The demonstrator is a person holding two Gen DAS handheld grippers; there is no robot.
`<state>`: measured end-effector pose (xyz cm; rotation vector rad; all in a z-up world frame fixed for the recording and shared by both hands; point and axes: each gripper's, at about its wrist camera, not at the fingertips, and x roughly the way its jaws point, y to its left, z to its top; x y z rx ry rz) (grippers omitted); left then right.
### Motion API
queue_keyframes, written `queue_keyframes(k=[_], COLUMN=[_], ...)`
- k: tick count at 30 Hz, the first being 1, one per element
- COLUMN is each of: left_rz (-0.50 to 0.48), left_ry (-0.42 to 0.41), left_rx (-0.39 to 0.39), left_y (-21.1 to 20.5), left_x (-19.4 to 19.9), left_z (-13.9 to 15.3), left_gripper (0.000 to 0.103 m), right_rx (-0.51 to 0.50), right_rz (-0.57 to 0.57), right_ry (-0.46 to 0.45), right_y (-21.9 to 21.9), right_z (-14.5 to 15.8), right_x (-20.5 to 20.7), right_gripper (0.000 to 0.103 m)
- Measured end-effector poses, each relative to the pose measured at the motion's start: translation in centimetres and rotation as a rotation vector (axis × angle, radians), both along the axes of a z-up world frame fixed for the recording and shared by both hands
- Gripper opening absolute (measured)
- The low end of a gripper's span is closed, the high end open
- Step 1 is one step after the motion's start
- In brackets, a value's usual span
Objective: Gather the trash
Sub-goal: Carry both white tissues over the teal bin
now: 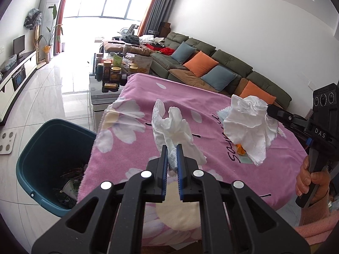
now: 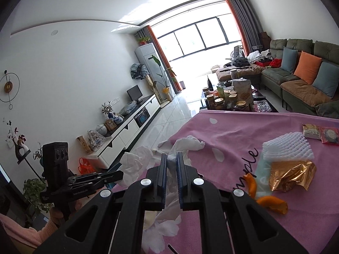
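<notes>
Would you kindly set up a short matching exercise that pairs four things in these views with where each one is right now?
Things:
1. crumpled tissue
2. teal bin
3. orange peel
4. white foam net

Places:
A. on the floor beside the table
B. on the pink cloth, near the gold wrapper
C. held in the left gripper
D. on the pink cloth, by the snack packets

Pairs: 1-C, 2-A, 3-B, 4-D

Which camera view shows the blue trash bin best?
The left wrist view shows it best: the blue trash bin stands on the floor beside the pink cloth, with its opening and some trash inside visible. The right wrist view does not show the bin at all.
</notes>
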<state>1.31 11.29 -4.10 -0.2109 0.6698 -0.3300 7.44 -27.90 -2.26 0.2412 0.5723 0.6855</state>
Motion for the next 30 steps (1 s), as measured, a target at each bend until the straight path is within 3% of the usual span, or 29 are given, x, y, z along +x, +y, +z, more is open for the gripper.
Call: queue_keyframes(k=[15,30], left_rz=[0.191,0.343], left_ry=[0.0,0.045], left_rx=[0.004,0.019], left_y=[7.3,13.2], left_x=[-2.6,-3.4], left_z=[0.9,-0.6], left_gripper=[0.008,0.008], right_rx=[0.036,0.053], right_rz=[0.23,0.367], right_ry=[0.002,0.062], right_y=[9.3,16.9], right_z=[1.3,0.3], right_x=[2.9,5.2], right_gripper=[0.008,0.008])
